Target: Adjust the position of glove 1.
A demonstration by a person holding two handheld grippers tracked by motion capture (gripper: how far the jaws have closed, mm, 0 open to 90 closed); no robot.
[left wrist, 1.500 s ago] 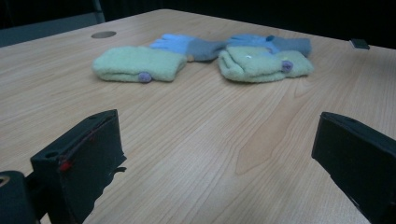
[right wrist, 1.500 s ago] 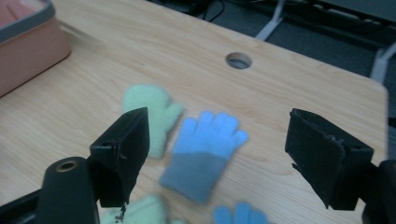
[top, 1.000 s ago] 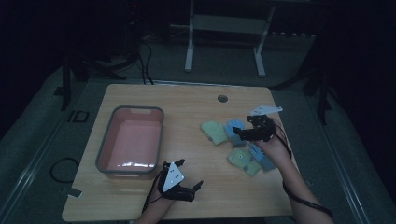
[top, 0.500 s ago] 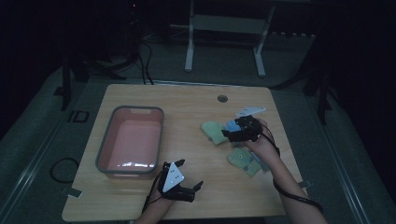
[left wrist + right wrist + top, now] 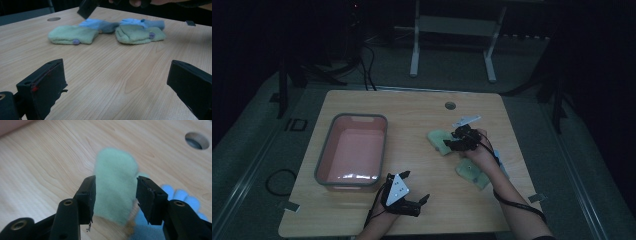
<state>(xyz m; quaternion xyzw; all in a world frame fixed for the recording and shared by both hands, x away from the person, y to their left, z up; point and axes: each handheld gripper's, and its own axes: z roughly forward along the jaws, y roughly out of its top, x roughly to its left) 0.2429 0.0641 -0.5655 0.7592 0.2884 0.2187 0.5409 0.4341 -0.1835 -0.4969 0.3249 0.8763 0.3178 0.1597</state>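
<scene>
Dim floor surrounds the wooden bench (image 5: 412, 107); a pink tub (image 5: 352, 151) sits on its left half. Right of centre, the right gripper (image 5: 115, 192) has just been closing its jaws astride the green mitten (image 5: 114, 187), not yet pinching it. Better to bite deeper and avoid the blue glove (image 5: 182, 196) beneath. Bare bench lies open toward the tub. The left gripper (image 5: 117, 82) rests near the front edge, jaws spread.
</scene>
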